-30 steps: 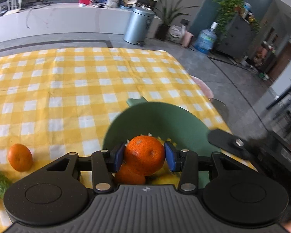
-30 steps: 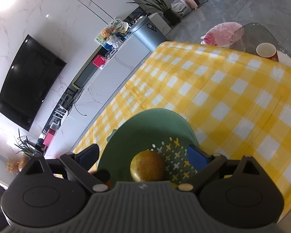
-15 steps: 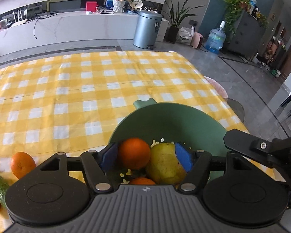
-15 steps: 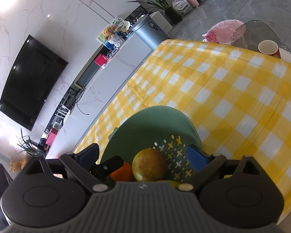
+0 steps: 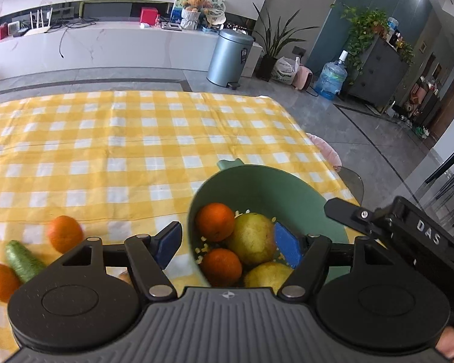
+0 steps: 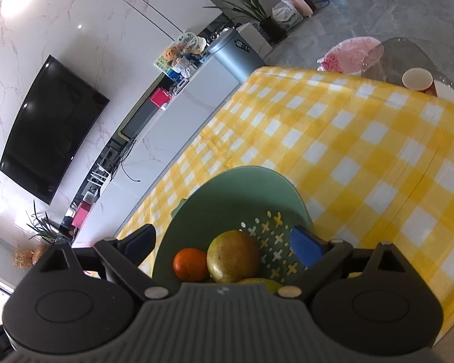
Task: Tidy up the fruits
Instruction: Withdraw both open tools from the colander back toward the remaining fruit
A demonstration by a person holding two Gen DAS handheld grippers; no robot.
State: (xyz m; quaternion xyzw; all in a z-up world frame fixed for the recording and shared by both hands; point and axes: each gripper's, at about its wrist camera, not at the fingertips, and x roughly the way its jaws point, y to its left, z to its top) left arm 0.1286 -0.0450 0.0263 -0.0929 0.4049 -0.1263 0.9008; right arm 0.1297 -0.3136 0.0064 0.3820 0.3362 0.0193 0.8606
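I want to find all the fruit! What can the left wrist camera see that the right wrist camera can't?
Only the left wrist view shows two oranges and a green cucumber lying on the tablecloth, outside the bowl, plus a second orange and a second pear inside it.

Only the right wrist view shows the black TV and a cup.

Both show the green bowl holding an orange and a pear, and the yellow checked tablecloth. Each view's own claw, left and right, is open.
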